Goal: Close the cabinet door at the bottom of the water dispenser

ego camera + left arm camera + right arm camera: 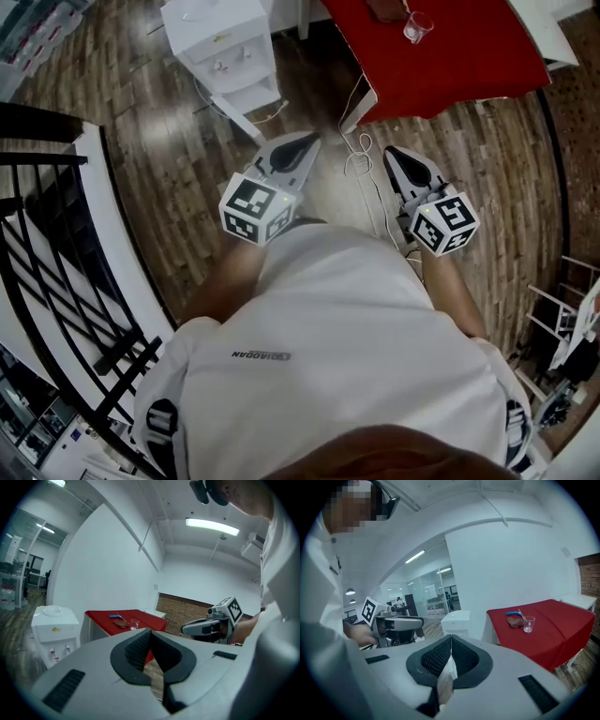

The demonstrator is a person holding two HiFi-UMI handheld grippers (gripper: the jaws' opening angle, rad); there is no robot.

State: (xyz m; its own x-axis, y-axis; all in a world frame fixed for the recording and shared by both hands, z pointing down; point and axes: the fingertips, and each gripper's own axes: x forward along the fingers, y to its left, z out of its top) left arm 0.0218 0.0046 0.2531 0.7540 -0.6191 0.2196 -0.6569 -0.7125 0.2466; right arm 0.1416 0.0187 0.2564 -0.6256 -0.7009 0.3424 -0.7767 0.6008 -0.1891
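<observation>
Left claw (pixel 305 141) and right claw (pixel 394 152) are hovering clenched, empty, over plank floor (pixel 187 169).
Boxy white dispenser (pixel 220 42) is standing ahead-left of the left claw, its bottom door hard to make out.

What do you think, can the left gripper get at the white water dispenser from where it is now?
Probably, after a step forward. Only wooden floor lies between the left gripper and the water dispenser, which looks beyond arm's reach for now.
</observation>
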